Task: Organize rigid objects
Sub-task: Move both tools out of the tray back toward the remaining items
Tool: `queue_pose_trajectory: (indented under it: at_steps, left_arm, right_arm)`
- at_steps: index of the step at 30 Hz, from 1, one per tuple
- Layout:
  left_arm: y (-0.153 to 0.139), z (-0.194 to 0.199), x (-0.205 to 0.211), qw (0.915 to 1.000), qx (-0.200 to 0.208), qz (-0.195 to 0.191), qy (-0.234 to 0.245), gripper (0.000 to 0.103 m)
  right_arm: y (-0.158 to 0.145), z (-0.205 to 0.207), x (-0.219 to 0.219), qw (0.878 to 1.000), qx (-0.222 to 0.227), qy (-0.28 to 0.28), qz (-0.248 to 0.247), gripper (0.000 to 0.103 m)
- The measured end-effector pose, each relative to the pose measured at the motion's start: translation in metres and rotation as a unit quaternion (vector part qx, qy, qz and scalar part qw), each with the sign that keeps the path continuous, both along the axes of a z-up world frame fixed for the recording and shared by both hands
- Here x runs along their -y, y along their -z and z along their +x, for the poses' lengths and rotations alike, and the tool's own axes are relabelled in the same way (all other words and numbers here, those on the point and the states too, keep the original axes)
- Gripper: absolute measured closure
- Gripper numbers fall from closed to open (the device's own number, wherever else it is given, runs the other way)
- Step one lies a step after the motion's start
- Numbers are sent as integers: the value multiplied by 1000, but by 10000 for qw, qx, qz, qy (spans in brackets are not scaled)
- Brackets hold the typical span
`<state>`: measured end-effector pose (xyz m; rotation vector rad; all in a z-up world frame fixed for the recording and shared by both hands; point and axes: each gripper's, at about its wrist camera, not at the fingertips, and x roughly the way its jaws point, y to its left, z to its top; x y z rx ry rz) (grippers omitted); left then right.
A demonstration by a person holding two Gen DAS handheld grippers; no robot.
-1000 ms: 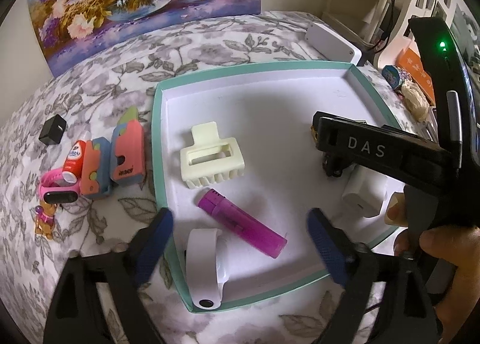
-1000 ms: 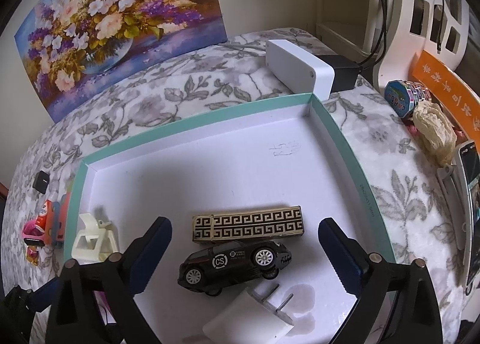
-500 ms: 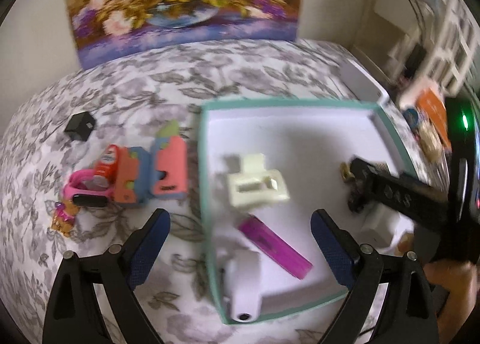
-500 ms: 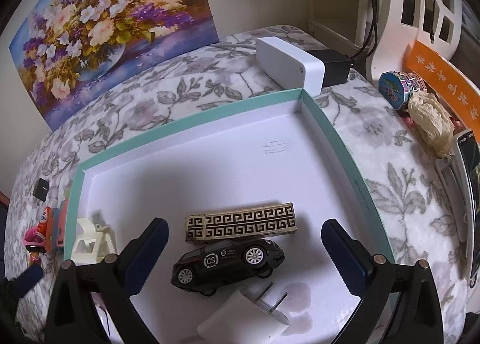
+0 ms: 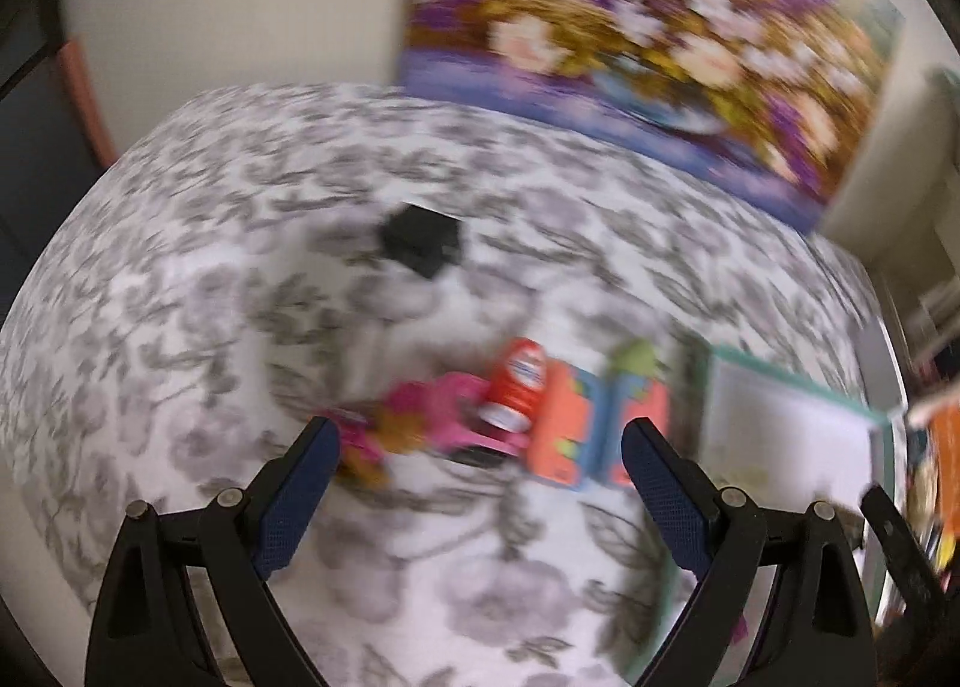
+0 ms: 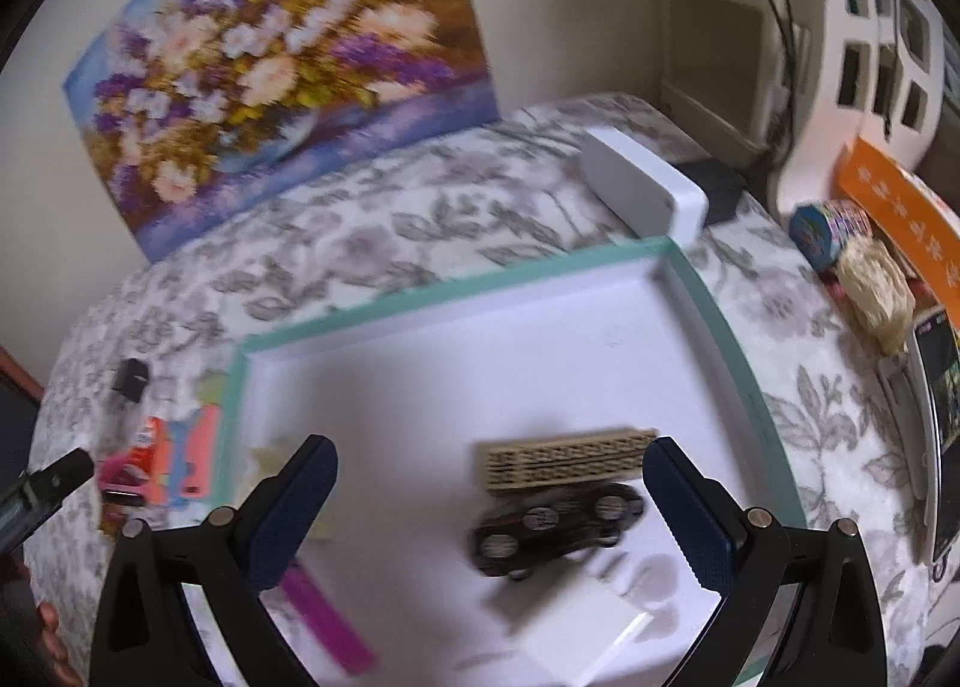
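The left wrist view is blurred by motion. My left gripper (image 5: 480, 465) is open and empty above a pile on the floral cloth: a pink watch (image 5: 444, 417), a red tube (image 5: 516, 384) and an orange-and-blue toy (image 5: 594, 429). A black cube (image 5: 420, 243) lies farther back. The teal-rimmed tray (image 5: 714, 387) is at the right. My right gripper (image 6: 489, 483) is open and empty over the tray (image 6: 456, 291), which holds a patterned box (image 6: 564, 459), a black toy car (image 6: 552, 525), a white charger (image 6: 570, 627), a purple lighter (image 6: 327, 621) and a cream hair clip (image 6: 270, 459).
A flower painting (image 6: 282, 57) leans on the wall behind the table. A white box (image 6: 642, 189) sits past the tray's far corner. A round tin (image 6: 828, 225), a phone (image 6: 942, 405) and an orange package (image 6: 900, 213) crowd the right edge.
My left gripper has swung left, off the tray, and now faces the pile of toys on the cloth. My right gripper has shifted slightly left over the tray.
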<state>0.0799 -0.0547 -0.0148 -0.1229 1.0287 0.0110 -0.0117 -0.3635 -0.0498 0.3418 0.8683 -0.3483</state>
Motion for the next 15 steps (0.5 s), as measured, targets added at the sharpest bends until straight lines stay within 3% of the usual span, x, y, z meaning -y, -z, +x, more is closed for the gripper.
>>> queue_pose_trajectory:
  at_steps: [6,15]
  left_arm:
    - [-8,9,-57,9982,-31,-124,-594,8]
    - [-5,19,-120,9945,-188,-231,-1002,8]
  right_arm:
    - [-22,8,-34,9990,256,-340,106,0]
    - [-27,27,-93,9959,195,-865,156,0]
